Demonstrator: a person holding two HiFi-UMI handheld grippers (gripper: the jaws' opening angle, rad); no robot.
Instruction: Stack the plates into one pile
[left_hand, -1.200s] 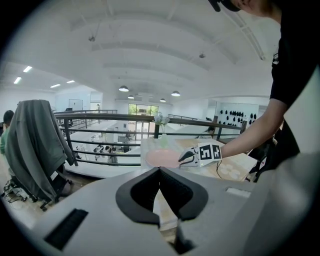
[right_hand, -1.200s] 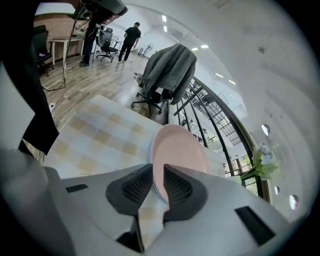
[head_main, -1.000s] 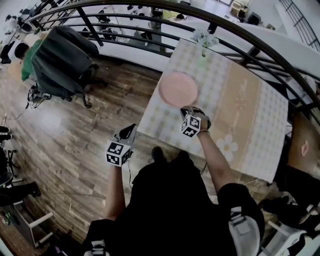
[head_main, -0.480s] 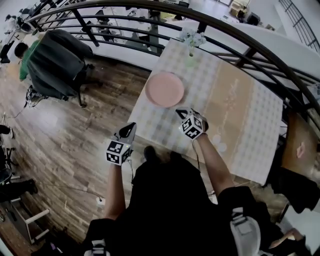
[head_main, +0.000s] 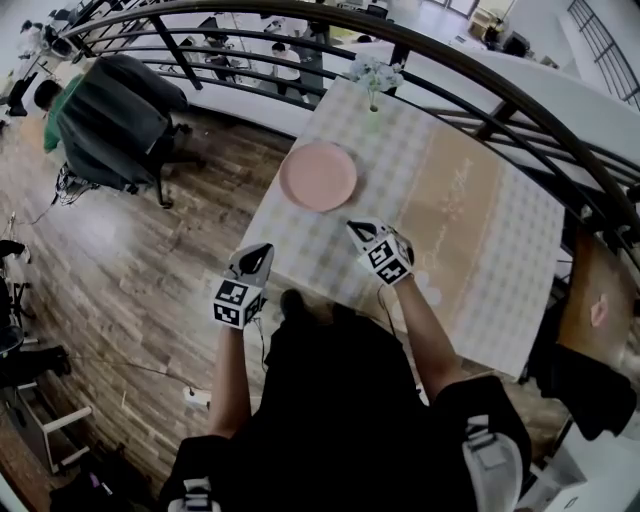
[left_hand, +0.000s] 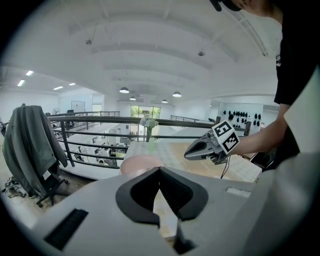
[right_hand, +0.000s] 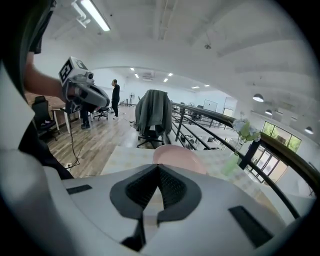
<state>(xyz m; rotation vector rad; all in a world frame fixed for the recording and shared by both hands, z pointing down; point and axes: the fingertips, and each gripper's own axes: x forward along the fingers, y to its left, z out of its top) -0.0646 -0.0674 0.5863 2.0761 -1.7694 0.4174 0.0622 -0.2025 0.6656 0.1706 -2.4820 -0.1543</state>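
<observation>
Fingers (left_hand: 142, 192) of the left gripper (head_main: 260, 250) are pressed together with nothing between them. Its marker cube (head_main: 232, 303) shows only black-and-white squares. That hand holds it off the table's near-left edge, over the wooden floor (head_main: 130, 270), nose angled down towards the table (head_main: 500, 270). Further right, the pink plate (head_main: 318, 176) lies on the checked cloth near the far-left corner. Closed and empty too, the right gripper (head_main: 355, 229) hovers just beside the plate's near side, forearm outstretched. Faint script on the cloth's tan band is too blurred to read.

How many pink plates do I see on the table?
1. The pink plate lies on the table near the flower vase. More may be stacked beneath it, unseen.
</observation>
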